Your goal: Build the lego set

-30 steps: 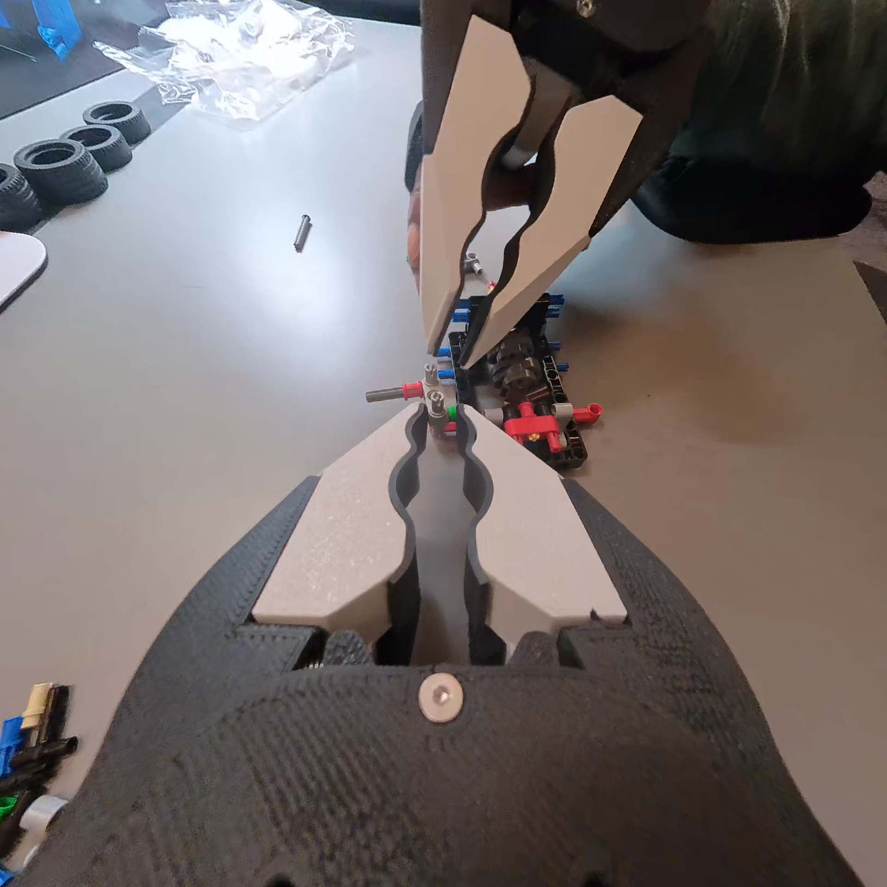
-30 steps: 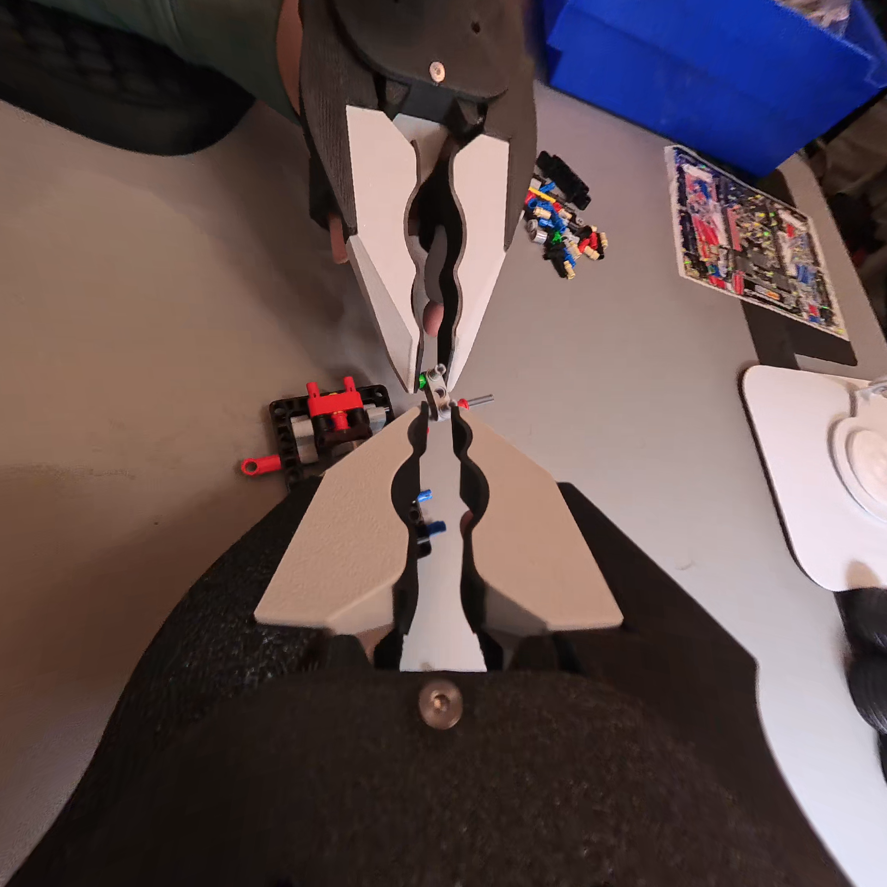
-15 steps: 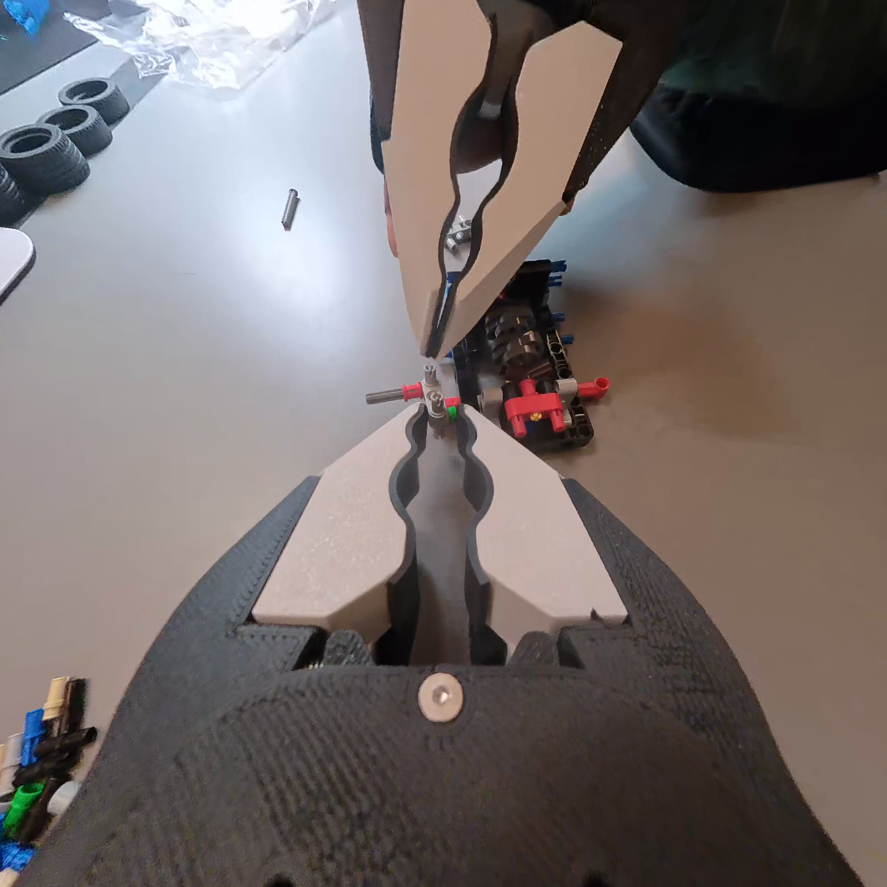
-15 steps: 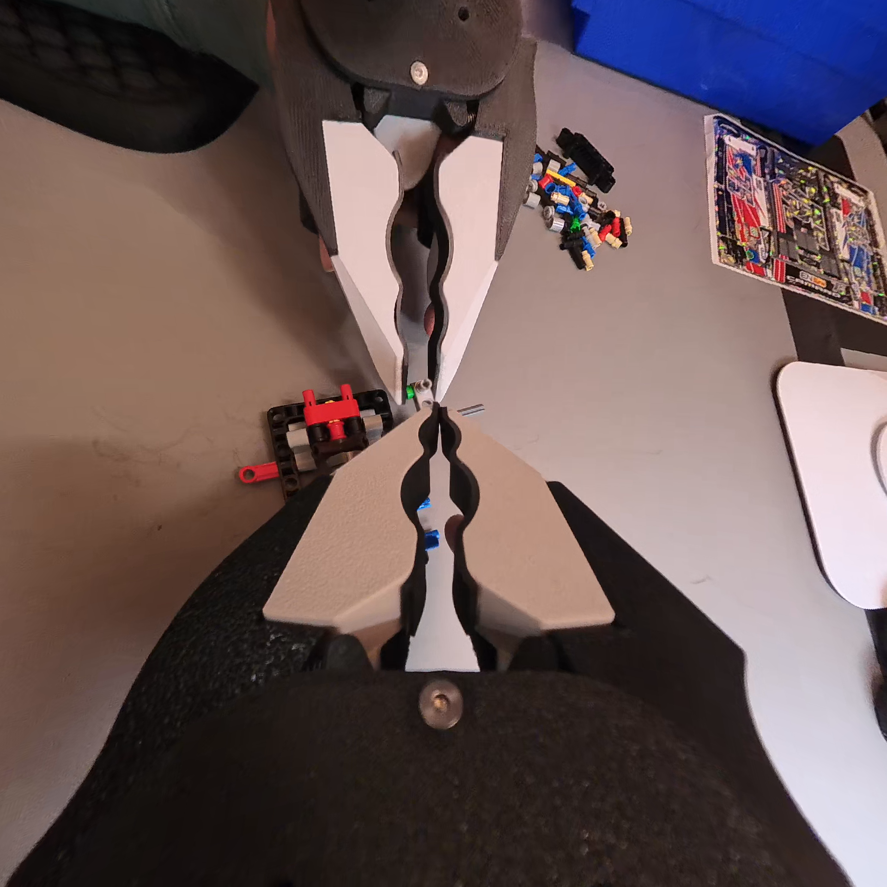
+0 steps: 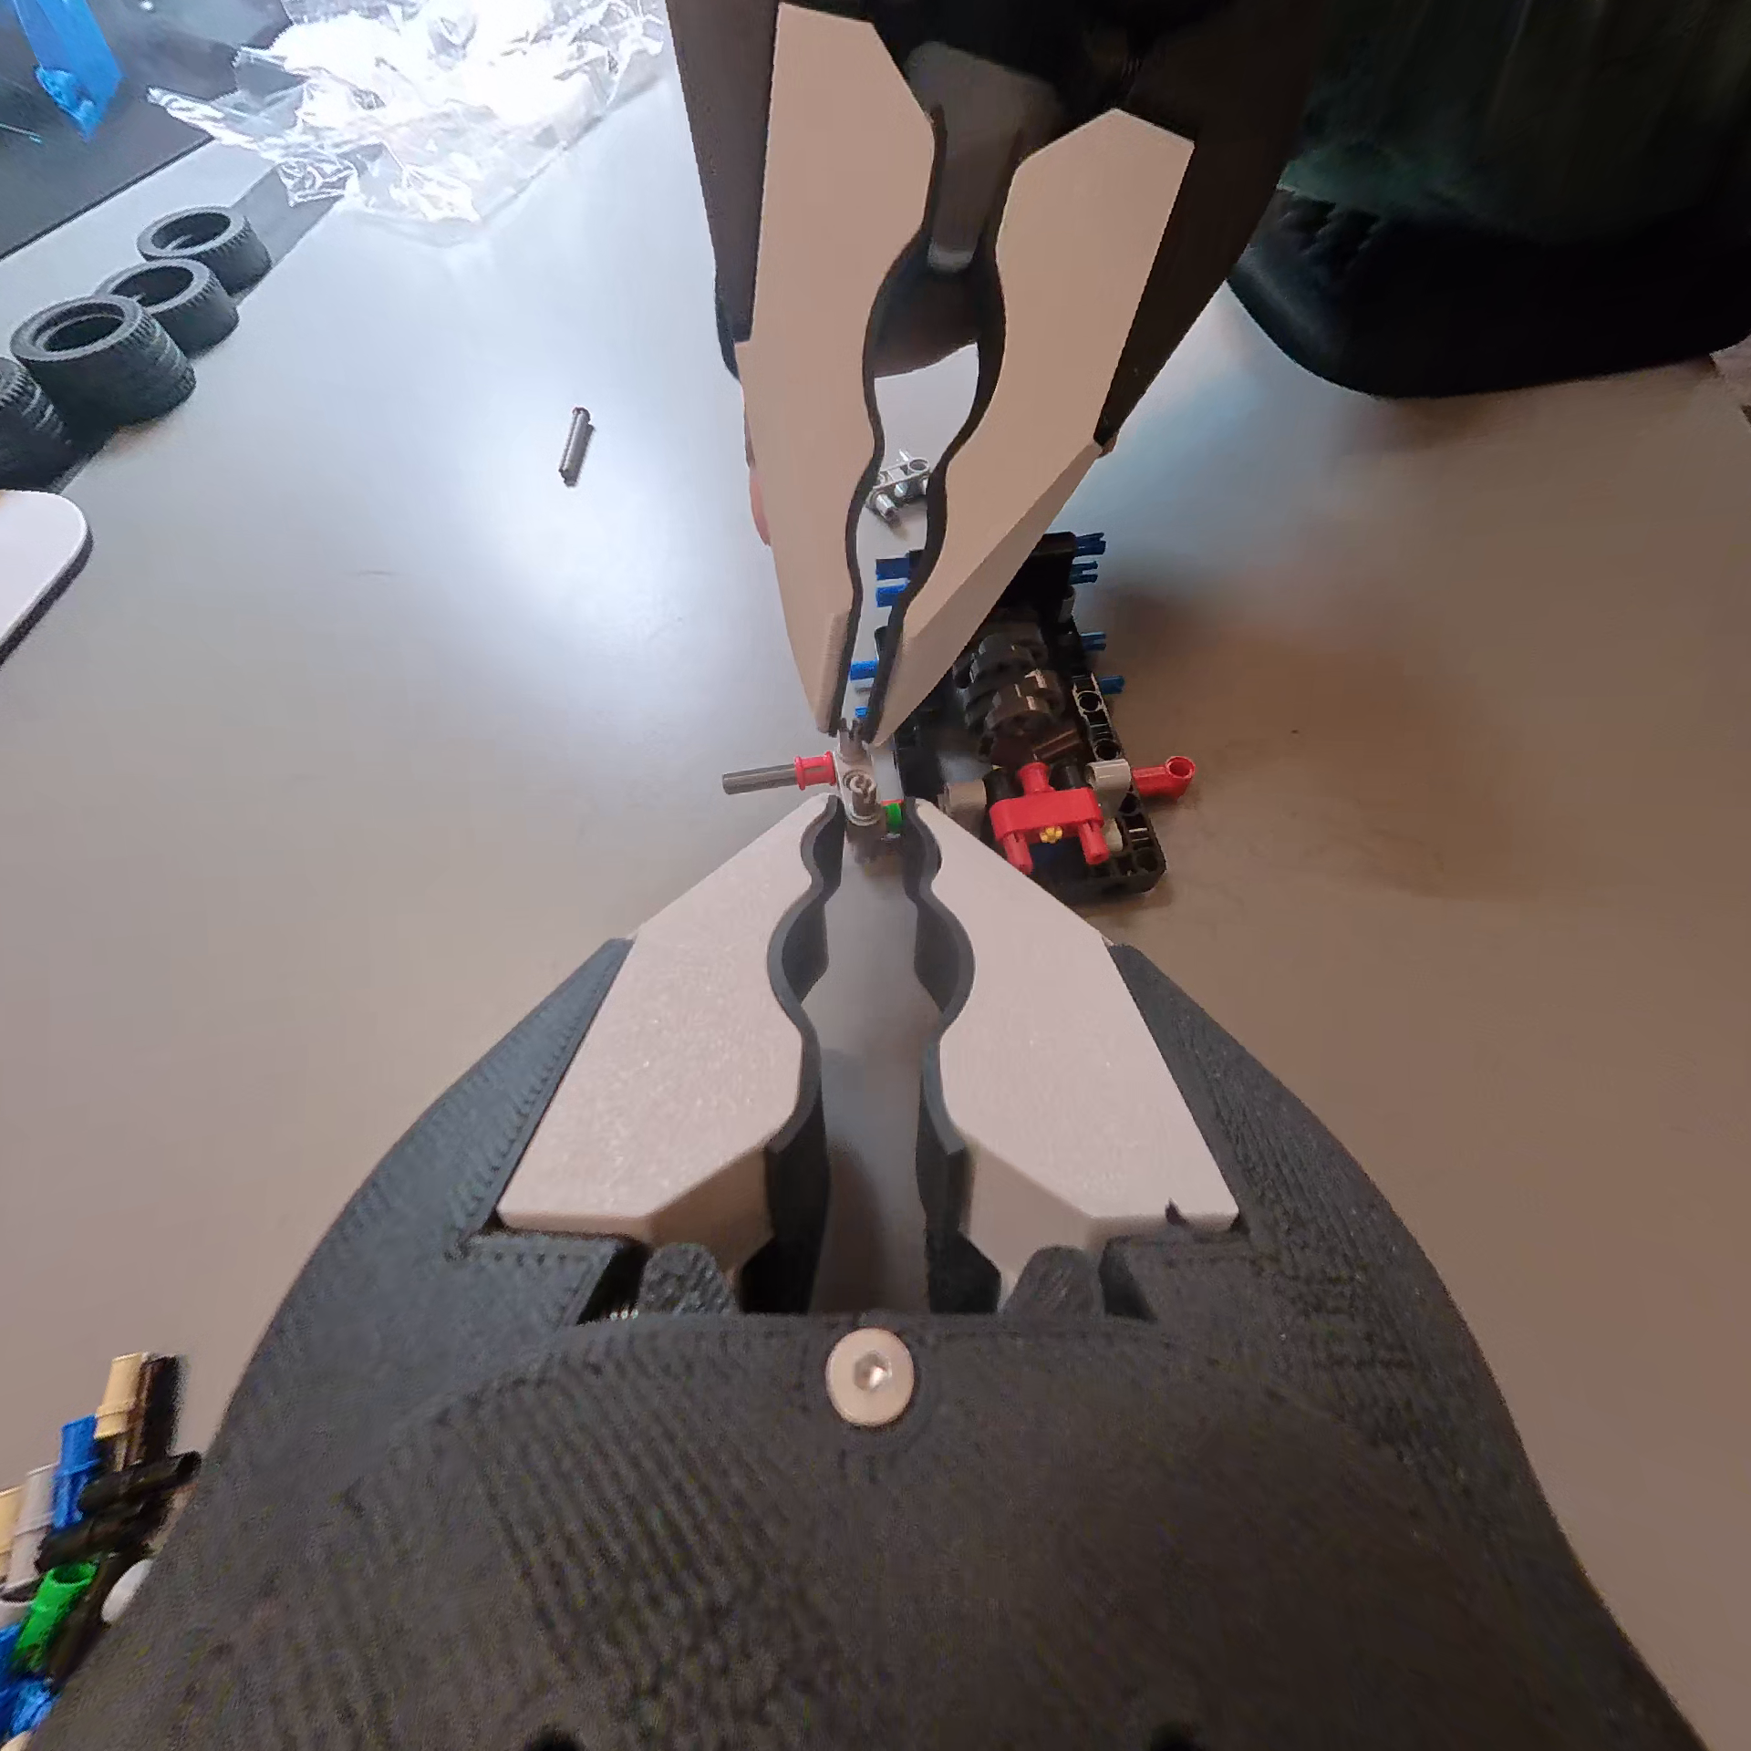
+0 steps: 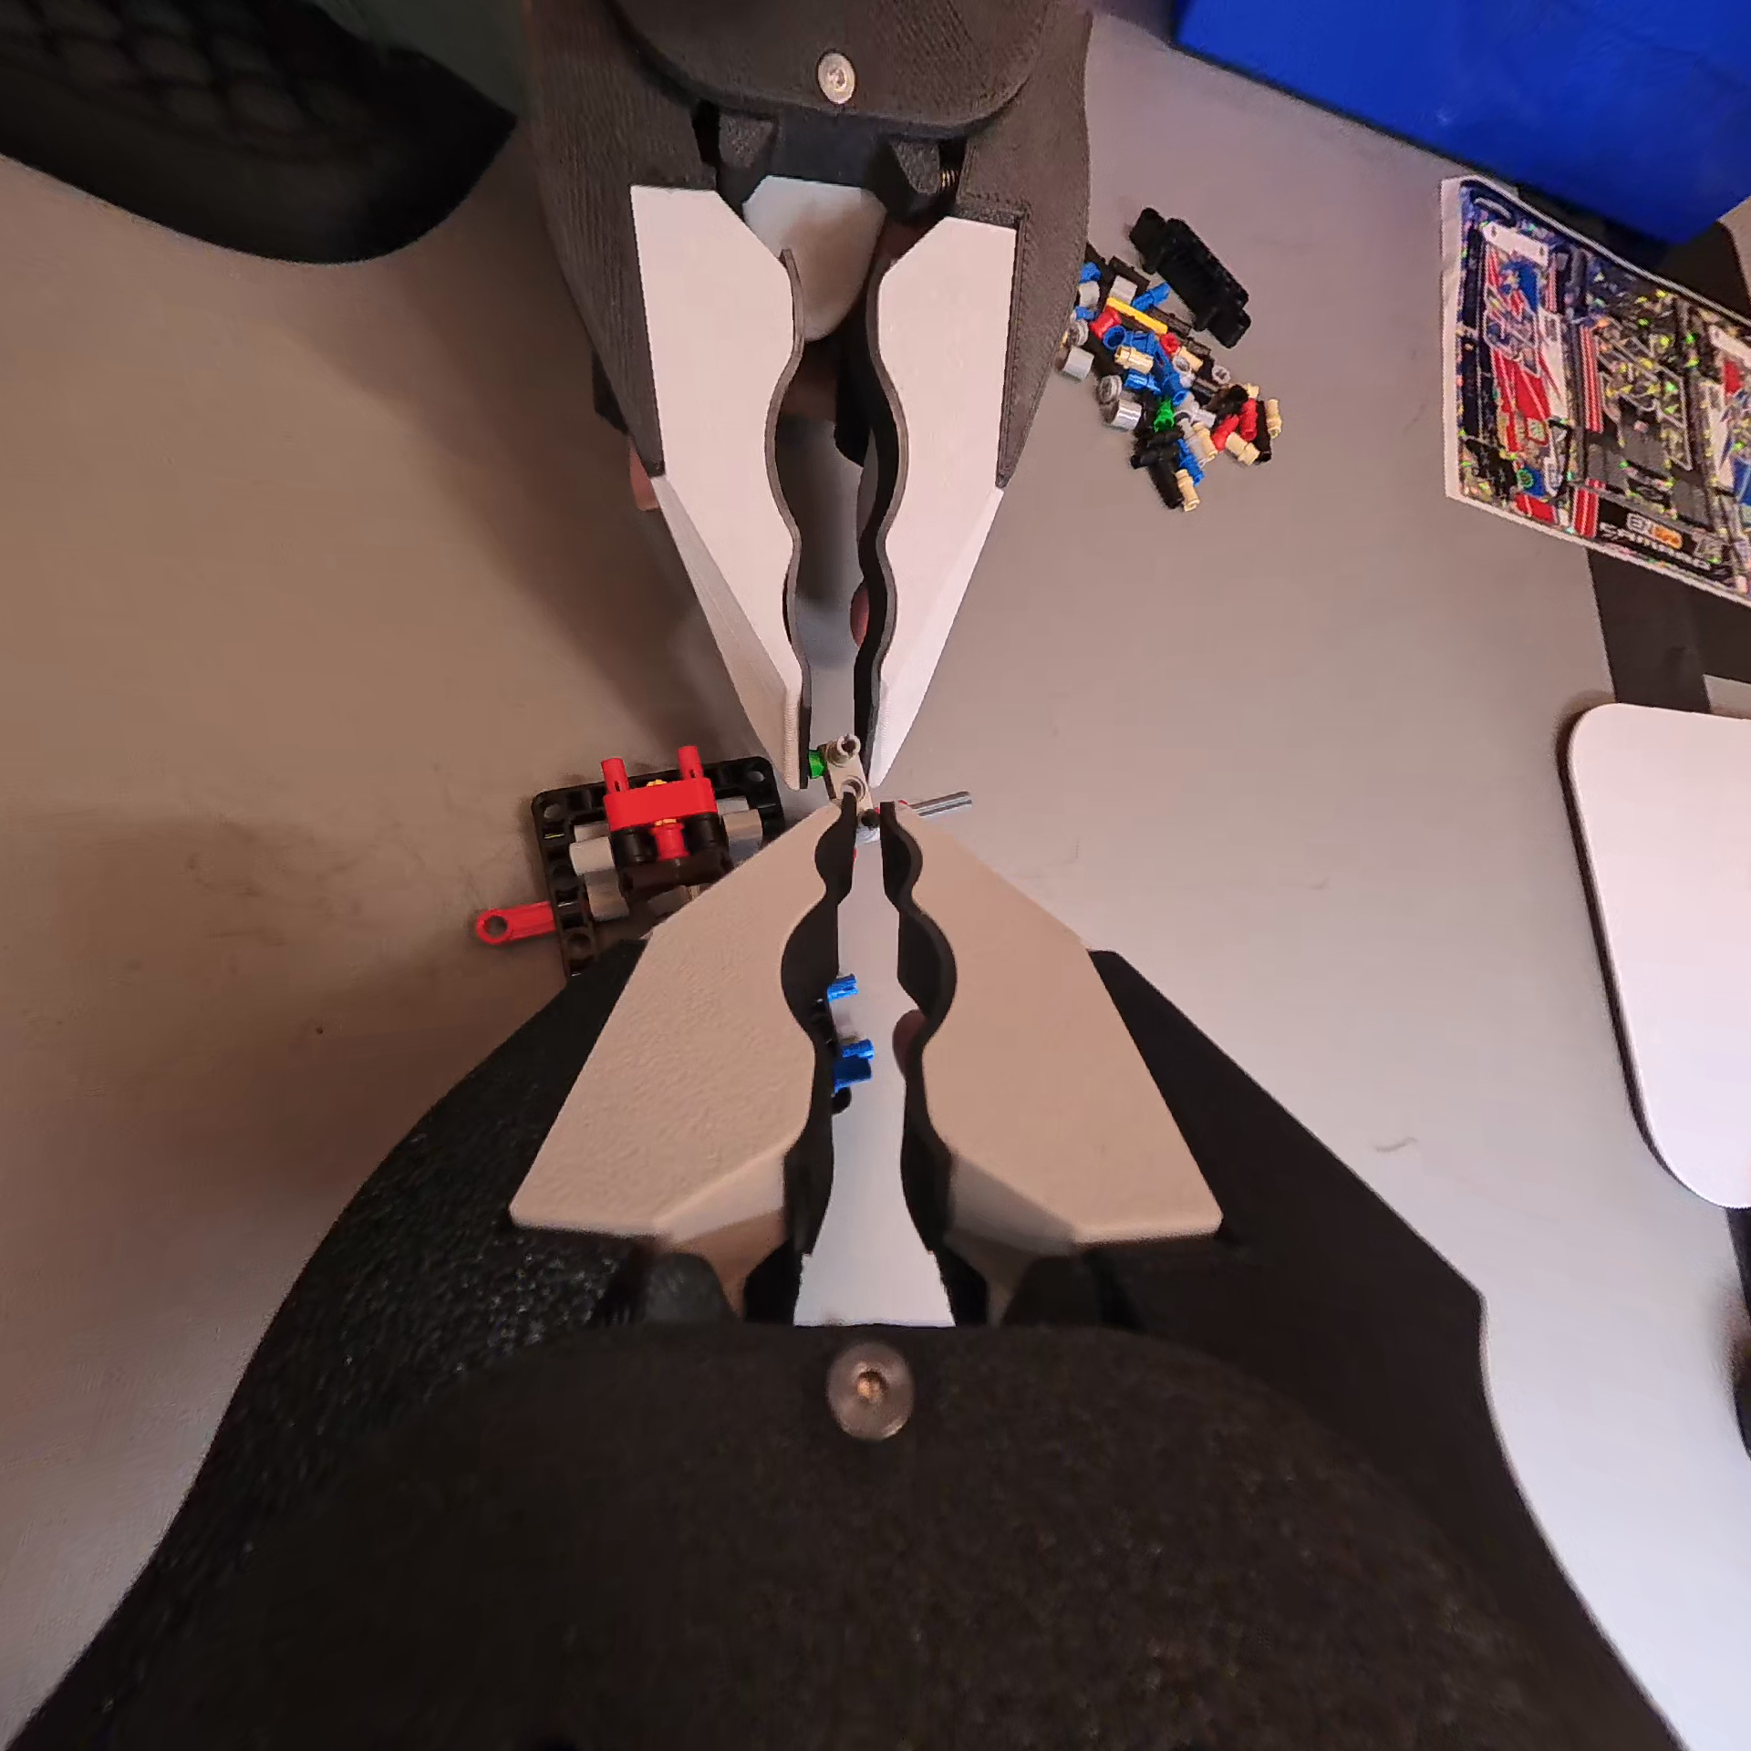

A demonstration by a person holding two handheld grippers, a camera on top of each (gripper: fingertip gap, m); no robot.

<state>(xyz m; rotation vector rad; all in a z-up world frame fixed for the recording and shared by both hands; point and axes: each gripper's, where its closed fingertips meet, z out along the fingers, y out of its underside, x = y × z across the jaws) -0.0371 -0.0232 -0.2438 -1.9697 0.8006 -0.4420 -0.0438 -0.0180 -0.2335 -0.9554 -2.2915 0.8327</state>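
Observation:
A small grey connector piece (image 5: pixel 857 786) with a dark axle, a red bush and a green pin is held above the grey table (image 5: pixel 379 711). My left gripper (image 5: pixel 870 824) is shut on its lower end. My right gripper (image 5: pixel 857 734) comes from the far side, tip to tip with the left, and is shut on the piece's upper end. The right wrist view shows the same piece (image 6: pixel 848 772) between the right gripper (image 6: pixel 867 815) and the left gripper (image 6: pixel 839 767). The black frame build (image 5: pixel 1042 758) with red and blue parts lies on the table beside them; it also shows in the right wrist view (image 6: pixel 654 853).
Black tyres (image 5: pixel 95 360) and a clear plastic bag (image 5: pixel 426 104) lie far left. A loose dark axle (image 5: pixel 573 460) and a grey connector (image 5: pixel 900 478) lie on the table. A pile of small pieces (image 6: pixel 1175 379), a sticker sheet (image 6: pixel 1601 398), a blue bin (image 6: pixel 1469 85) and a white tray (image 6: pixel 1668 947) sit on the right. Less than 4 cm separates the two grippers' tips.
My right gripper's jaws narrowed and its tips moved from beside the small piece onto its upper end. My left gripper kept hold of the piece.

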